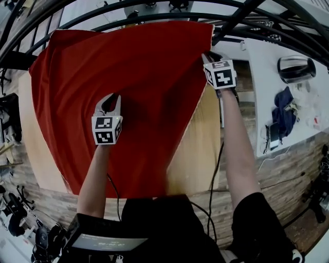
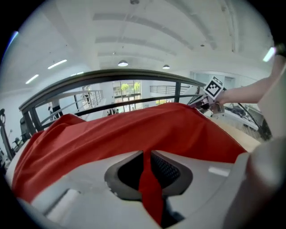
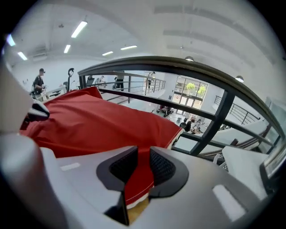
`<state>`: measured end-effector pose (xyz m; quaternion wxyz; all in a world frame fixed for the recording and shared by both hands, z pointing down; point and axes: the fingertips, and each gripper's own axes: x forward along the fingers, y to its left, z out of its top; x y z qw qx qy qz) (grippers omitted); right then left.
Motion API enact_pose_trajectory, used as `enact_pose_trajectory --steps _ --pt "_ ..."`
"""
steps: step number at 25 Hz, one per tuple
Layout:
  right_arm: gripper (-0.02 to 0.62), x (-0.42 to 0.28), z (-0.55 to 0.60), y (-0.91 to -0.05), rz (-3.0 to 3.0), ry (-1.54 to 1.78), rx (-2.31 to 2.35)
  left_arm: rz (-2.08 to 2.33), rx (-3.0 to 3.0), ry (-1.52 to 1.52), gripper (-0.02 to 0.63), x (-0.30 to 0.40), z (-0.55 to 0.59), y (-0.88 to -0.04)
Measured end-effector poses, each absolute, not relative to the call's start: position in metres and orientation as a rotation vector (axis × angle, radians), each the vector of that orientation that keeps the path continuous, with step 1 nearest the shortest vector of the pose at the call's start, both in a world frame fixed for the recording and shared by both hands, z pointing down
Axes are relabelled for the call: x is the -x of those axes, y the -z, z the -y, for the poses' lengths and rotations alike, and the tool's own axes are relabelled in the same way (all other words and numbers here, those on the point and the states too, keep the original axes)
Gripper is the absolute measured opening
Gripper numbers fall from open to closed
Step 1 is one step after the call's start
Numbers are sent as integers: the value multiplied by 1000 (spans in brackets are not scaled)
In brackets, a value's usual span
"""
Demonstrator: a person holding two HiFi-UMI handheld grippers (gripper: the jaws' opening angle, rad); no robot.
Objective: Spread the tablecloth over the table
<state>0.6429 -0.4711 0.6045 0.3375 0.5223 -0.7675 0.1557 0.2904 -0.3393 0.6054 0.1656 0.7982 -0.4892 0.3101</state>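
A red tablecloth (image 1: 128, 92) lies draped over a light wooden table (image 1: 205, 149), leaving the table's right side and left edge bare. My left gripper (image 1: 109, 98) sits over the middle of the cloth. In the left gripper view its jaws (image 2: 147, 154) are shut on a thin pinched fold of the tablecloth (image 2: 134, 129). My right gripper (image 1: 207, 56) is at the cloth's far right corner. In the right gripper view the jaws (image 3: 143, 154) stand apart, with the tablecloth (image 3: 89, 125) and its pale hem lying flat in the gap and the bare table (image 3: 136, 211) below.
A curved black railing (image 1: 154, 15) runs close behind the table's far edge. To the right stands a white desk (image 1: 267, 97) with a dark helmet-like object (image 1: 296, 68) and a blue rag (image 1: 284, 110). Cables hang by my arms. Wooden floor surrounds the table.
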Motion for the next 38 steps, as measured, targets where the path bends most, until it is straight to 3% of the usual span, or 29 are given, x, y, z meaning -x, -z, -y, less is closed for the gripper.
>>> enact_pose_trajectory --steps 4,14,24,26,28,30,34,37,38 --pt "87 -604 388 -598 2077 -491 -1362 1322 -2445 -863 5 -321 301 -575" --pt "15 -524 197 -588 2117 -572 -1475 1044 -2560 -779 5 -375 179 -565" --pt "15 -491 98 -601 2013 -677 -1551 884 -2615 -827 5 -392 81 -564" --pt "20 -488 84 -610 1975 -700 -1553 889 -2598 -887 5 -386 64 -572" --pt "76 -483 71 -619 1960 -719 -1529 886 -2566 -932 9 -379 46 -582" --pt "102 -475 62 -623 1960 -727 -1509 872 -2540 -956 58 -372 30 -590" --pt "144 -464 58 -628 1970 -707 -1464 883 -2497 -974 91 -366 18 -604" --pt "140 -460 56 -635 1976 -679 -1428 934 -2428 -1004 94 -353 17 -616" --pt "111 -458 55 -635 1978 -679 -1414 952 -2398 -1009 94 -346 18 -620"
